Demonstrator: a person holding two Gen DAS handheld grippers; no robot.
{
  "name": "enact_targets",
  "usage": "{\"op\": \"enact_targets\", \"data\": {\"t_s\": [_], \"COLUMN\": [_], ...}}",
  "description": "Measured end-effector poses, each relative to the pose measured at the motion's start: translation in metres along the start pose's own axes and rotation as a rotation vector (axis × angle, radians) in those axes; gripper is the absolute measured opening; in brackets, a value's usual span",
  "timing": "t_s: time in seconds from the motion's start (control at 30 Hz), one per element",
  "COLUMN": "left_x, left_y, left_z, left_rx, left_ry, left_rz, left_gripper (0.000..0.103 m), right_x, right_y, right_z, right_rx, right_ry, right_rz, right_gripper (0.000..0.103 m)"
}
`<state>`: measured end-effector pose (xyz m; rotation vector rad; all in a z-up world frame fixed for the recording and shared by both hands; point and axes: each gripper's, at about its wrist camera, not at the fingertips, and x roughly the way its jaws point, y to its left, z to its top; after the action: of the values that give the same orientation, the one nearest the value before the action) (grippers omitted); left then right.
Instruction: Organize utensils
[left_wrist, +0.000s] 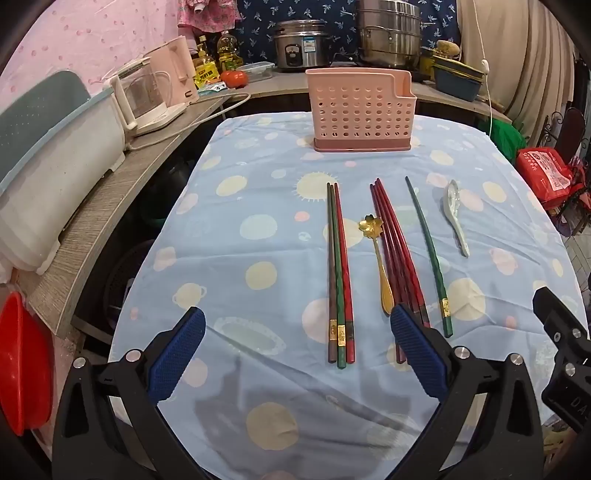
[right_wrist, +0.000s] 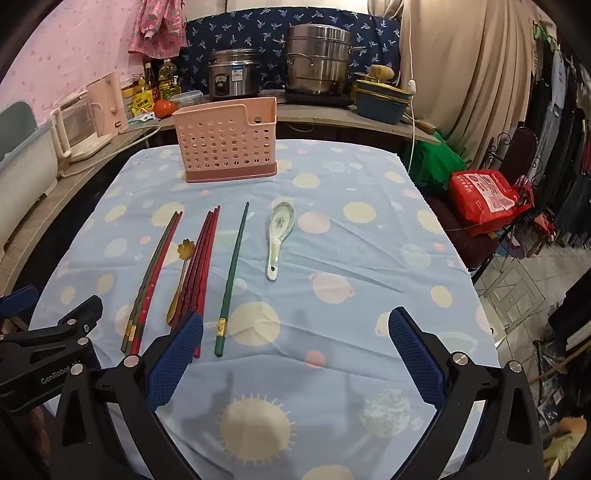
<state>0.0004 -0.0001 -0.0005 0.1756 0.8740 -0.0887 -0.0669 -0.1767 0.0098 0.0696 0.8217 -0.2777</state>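
Pink perforated holder (left_wrist: 360, 109), planet-print blue tablecloth (left_wrist: 229, 266)

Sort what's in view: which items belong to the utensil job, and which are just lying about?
Job: chopsticks, gold spoon, ceramic spoon, lone green chopstick, pink holder.
Lying about: kettle, rice cooker, steamer pot, red bag.

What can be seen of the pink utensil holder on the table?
The pink utensil holder is a rectangular plastic caddy with rows of round holes across its front wall, standing upright in a darker pink base tray. Its top rim steps down toward the right end, where a small slot shows in the right wrist view. It sits at the far end of the blue patterned tablecloth, apart from the utensils laid nearer the camera. No utensil sticks out above its rim. Nothing touches it but the cloth.
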Motion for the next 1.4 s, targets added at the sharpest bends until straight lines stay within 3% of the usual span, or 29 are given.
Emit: {"op": "enact_targets", "data": {"t_s": [1.4], "left_x": [-0.001], "left_y": [0.009], "left_z": [0.001], "left_rx": [-0.017], "left_ry": [0.023], "left_rz": [-0.012], "left_gripper": [0.096], "right_x": [-0.003], "right_y": [0.002], "right_z": [0.005], "right_rx": [-0.011], "right_ry": [-0.002], "right_rz": [-0.003], "right_gripper": [0.096]}}
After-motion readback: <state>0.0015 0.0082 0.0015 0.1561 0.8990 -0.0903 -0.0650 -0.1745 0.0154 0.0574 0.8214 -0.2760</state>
